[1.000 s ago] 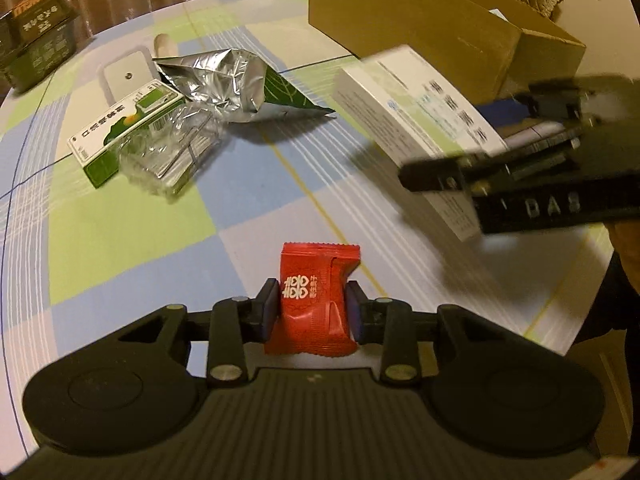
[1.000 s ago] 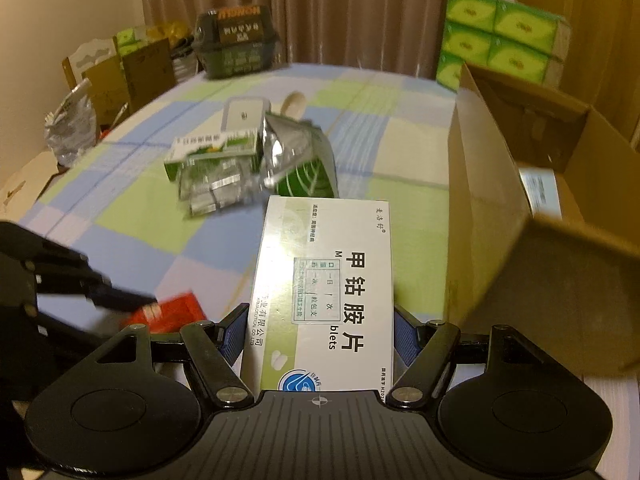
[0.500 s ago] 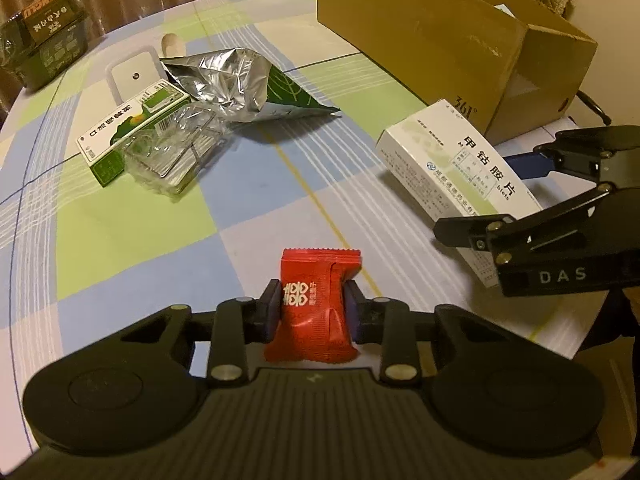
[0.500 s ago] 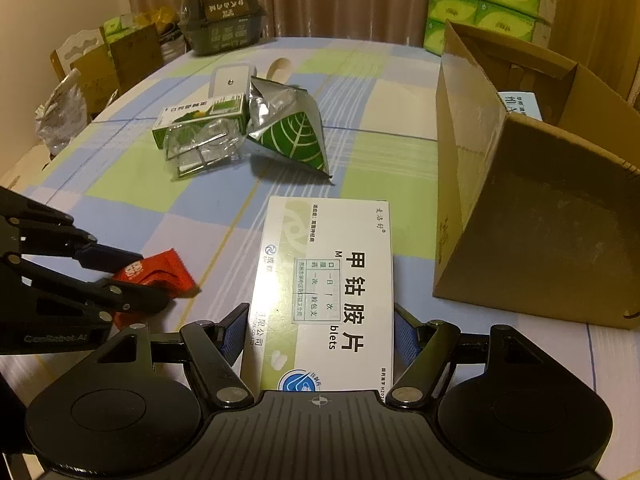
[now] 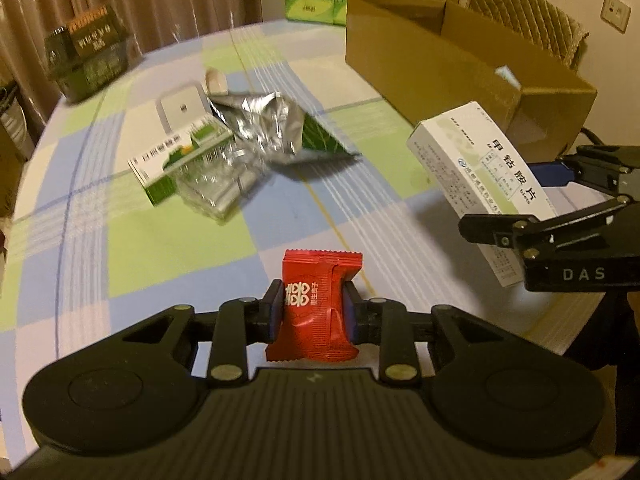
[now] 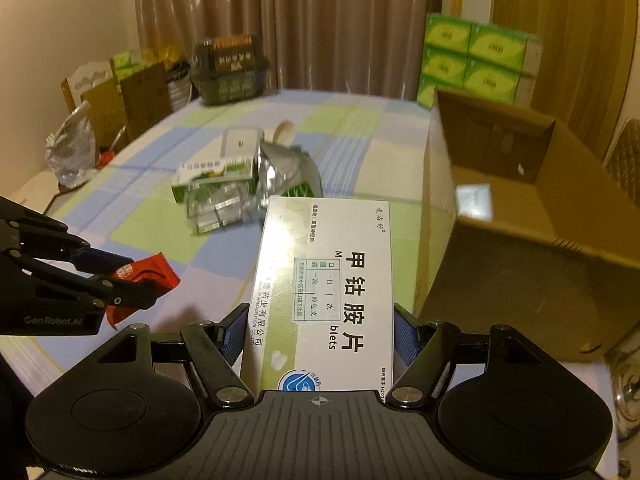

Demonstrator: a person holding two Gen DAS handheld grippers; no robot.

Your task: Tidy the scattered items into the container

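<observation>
the far end of the table [image 5: 168, 248] is smeared in both views, so the print on the green carton [image 5: 176, 160] cannot be read, and the clear tray [image 5: 216, 188] lying against it is only a glitter of ridges. the foil bag [image 5: 264, 124] covers part of the white pad [image 5: 180, 106] behind it, and the small pale thing past that is too blurred to name. the cardboard box [image 5: 420, 52] is cut by the frame edge in the right wrist view, where its near wall hides most of the inside; only a pale packet [image 6: 474, 198] shows on its floor. the left gripper [image 5: 310, 312] is clenched on the red sachet [image 5: 316, 304], pads pressed into both sides so the wrapper bulges, with its lower edge hidden behind the gripper body. the right gripper [image 6: 318, 336] grasps the white box [image 6: 324, 292] across its width, blue pads flat on both long sides, its near end hidden under the gripper body. in the left wrist view that white box [image 5: 480, 184] hangs tilted in the air just beside the cardboard box, its lower corner covered by the right gripper [image 5: 532, 200]. compared with half a second ago, both views take in more of the room: the curtains and the stacked green cartons [image 6: 476, 60] now show, and the sachet and the white box sit clear of the cloth, higher than before. the left grip has tightened a little over the last second; the right is unchanged.
</observation>
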